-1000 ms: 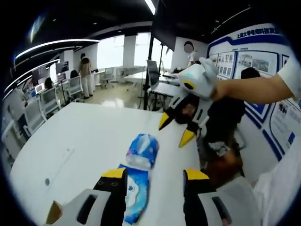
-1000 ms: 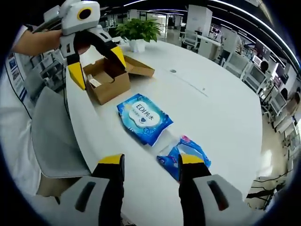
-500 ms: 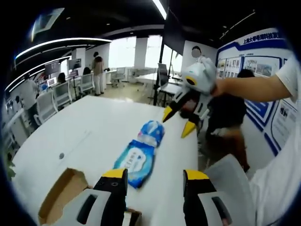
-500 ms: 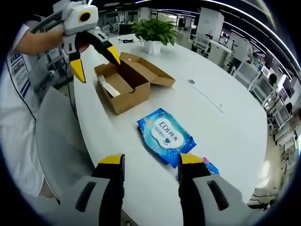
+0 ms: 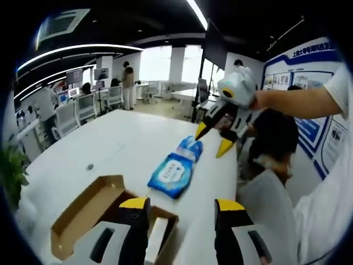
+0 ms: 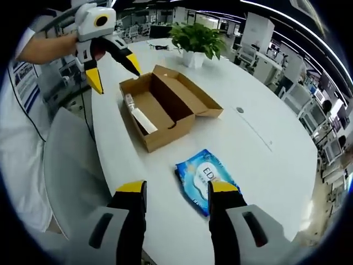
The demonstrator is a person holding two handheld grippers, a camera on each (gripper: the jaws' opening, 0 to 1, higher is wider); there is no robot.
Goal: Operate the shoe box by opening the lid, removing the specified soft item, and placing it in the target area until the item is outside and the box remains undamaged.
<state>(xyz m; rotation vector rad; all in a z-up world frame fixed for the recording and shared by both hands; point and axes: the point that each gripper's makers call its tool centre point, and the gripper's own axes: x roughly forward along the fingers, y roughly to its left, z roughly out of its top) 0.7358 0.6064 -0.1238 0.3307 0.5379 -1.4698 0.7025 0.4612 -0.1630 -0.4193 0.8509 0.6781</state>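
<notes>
My left claw [image 5: 182, 207] hangs released over the open shoe box [image 5: 94, 212], its yellow-tipped jaws spread with nothing between them. The box sits near the table's [image 5: 110, 149] long edge on my side, lid flapped outward, a pale item [image 6: 142, 117] lying inside on the floor of the box. My right claw [image 6: 172, 193] is also released, jaws apart and empty, raised above the blue wipes pack [image 6: 205, 179]. That pack lies flat on the table, outside the box and just beside its end, toward the table's middle. In the left gripper view a second blue soft pack [image 5: 191, 149] lies just beyond the wipes pack. A potted plant [image 6: 197, 40] stands at the table's far end.
</notes>
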